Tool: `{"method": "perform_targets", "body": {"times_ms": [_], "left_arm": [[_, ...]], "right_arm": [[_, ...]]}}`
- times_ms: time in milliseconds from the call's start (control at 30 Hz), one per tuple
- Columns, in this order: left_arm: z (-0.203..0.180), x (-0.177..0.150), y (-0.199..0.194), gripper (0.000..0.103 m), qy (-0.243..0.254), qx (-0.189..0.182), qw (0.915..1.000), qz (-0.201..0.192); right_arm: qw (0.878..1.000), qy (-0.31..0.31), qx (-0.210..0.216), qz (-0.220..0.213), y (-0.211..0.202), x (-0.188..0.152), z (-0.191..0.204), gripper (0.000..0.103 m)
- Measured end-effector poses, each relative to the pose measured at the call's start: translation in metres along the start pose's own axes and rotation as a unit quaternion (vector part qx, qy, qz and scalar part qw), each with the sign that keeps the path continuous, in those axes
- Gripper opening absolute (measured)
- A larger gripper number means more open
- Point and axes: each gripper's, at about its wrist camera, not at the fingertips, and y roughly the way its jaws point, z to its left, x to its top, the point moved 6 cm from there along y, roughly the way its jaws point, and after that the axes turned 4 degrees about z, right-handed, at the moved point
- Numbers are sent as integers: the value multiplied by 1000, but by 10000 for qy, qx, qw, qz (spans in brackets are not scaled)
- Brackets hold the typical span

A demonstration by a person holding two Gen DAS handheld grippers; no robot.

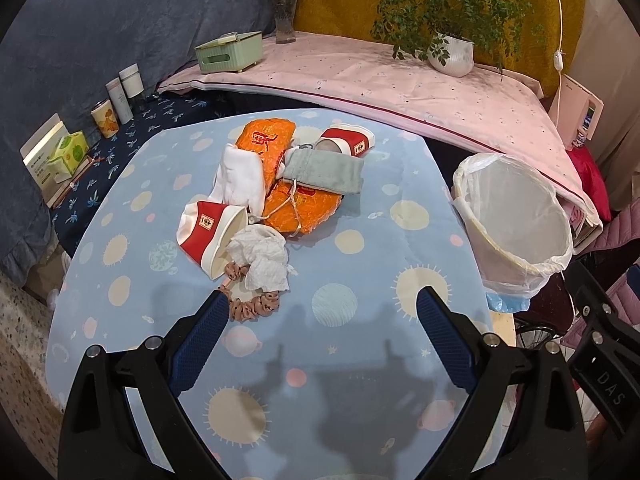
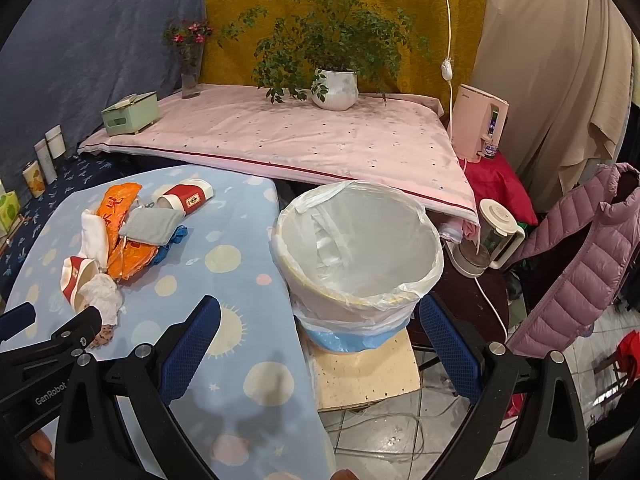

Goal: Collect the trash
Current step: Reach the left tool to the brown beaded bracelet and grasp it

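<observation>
A pile of trash lies on the blue planet-print table (image 1: 360, 356): two red-and-white paper cups (image 1: 208, 236) (image 1: 348, 140), crumpled white tissue (image 1: 264, 256), orange plastic wrappers (image 1: 304, 208), a grey pouch (image 1: 324, 170), white cloth (image 1: 240, 180) and a brown scrunchie (image 1: 252, 306). The white-lined bin (image 2: 356, 256) stands right of the table on a board. My left gripper (image 1: 322, 312) is open, its left finger beside the scrunchie. My right gripper (image 2: 318, 322) is open and empty, hovering in front of the bin.
A pink-covered shelf (image 2: 300, 136) behind holds a potted plant (image 2: 334, 88), green tissue box (image 2: 130, 114) and flower vase (image 2: 190, 76). Cups and boxes (image 1: 112, 108) line the left. A kettle (image 2: 492, 236), pink jacket (image 2: 580, 256) and tiled floor lie to the right.
</observation>
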Motion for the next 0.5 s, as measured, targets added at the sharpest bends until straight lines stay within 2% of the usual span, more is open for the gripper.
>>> {"method": "perform_targets", "body": {"times_ms": [267,400,500], "left_arm": [[9,2,3,90,-83,-127,9998,-160],[45,-3,28,90,-394,11,9992,60],[77,-9,50,90,-545,263,9980,172]], "right_arm": [[10000,82,10,-46,4,3,-2,95],[9998,112,98,-113,10,9,7,95],[9997,70,213,-91,16,12,21,95]]}}
